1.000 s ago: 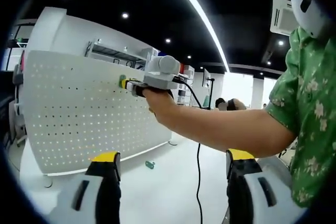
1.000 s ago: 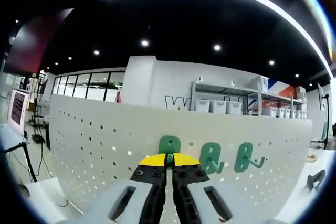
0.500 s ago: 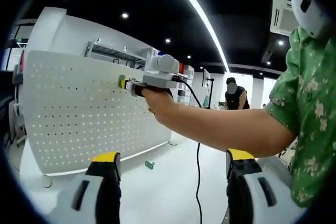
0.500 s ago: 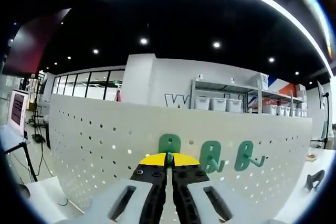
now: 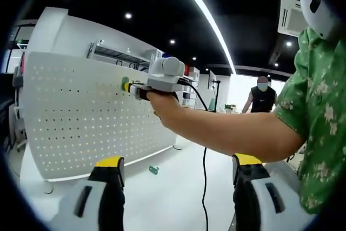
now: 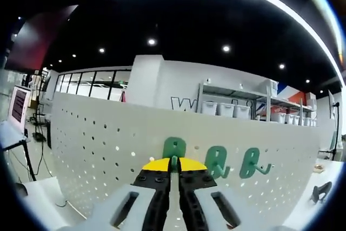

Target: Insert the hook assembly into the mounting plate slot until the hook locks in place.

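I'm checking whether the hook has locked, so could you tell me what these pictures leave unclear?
- Right gripper view: the right gripper hides where the held hook meets the pegboard; locking cannot be judged.
- Left gripper view: the hand and distance make that hook too small to read.
- Left gripper view: the green piece on the table is too small to identify.
- Right gripper view: the dark object is cut by the edge.

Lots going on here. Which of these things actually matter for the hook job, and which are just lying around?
In the job:
green hook pinched in the right gripper
white pegboard
left gripper, open, held back

Just about:
two hooks already hung
small green piece on the table
shelf bins
bystander
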### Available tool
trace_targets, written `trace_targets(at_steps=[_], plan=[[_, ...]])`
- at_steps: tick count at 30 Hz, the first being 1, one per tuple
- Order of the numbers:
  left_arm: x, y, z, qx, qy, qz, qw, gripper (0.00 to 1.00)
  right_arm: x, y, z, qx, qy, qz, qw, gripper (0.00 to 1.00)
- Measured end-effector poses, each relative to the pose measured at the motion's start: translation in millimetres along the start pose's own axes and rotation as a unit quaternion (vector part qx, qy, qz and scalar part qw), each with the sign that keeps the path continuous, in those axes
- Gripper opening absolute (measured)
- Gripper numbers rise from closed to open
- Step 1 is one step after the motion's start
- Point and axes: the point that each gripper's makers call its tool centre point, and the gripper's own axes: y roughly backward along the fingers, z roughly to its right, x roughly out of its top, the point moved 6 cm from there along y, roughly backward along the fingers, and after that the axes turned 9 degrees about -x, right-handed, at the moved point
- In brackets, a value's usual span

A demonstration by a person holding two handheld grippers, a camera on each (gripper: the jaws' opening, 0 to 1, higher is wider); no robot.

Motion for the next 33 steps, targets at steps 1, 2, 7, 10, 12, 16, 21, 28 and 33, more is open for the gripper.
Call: trace_targets(at_steps=[1,2,7,10,12,16,21,28,33], plan=[[0.0,-0.3,0.1,0.0,0.0,0.0,1.0,0.84,1.7,1.3,-0.8,0.001,0.005,0.005,1.0,0.03],[-0.1,-0.5,0.3,-0.001,-0.001,0.0,1.0,0.84,2.7,1.5,-2.3,0.004,0.007,0.006,0.9999,0.03],[-0.3,-1.0,1.3,-0.002,-0.001,-0.002,1.0,0.84,3.5,-3.3,-0.7,0.001,0.015,0.006,0.9999,0.02],[0.2,0.2,1.4,-0.001,-0.001,-0.001,1.0,0.84,4.0,-2.0,-0.8,0.001,0.007,0.004,1.0,0.02],[0.0,1.3,0.9,0.0,-0.001,-0.001,1.0,0.84,4.4,-1.3,-1.0,-0.001,0.0,0.001,1.0,0.02],[-0.2,2.0,0.7,0.001,-0.001,-0.001,1.0,0.84,4.2,-1.1,-0.2,-0.004,-0.017,-0.006,0.9998,0.02],[-0.2,0.7,1.3,-0.001,-0.001,-0.001,1.0,0.84,3.8,-1.2,0.1,-0.004,-0.028,-0.008,0.9996,0.02],[0.6,0.8,0.8,0.0,-0.004,-0.002,1.0,0.84,3.9,0.2,-0.2,0.001,-0.009,-0.004,1.0,0.02],[0.4,1.0,1.8,0.0,-0.004,-0.003,1.0,0.84,3.8,0.8,-0.7,0.003,-0.008,-0.005,1.0,0.03]])
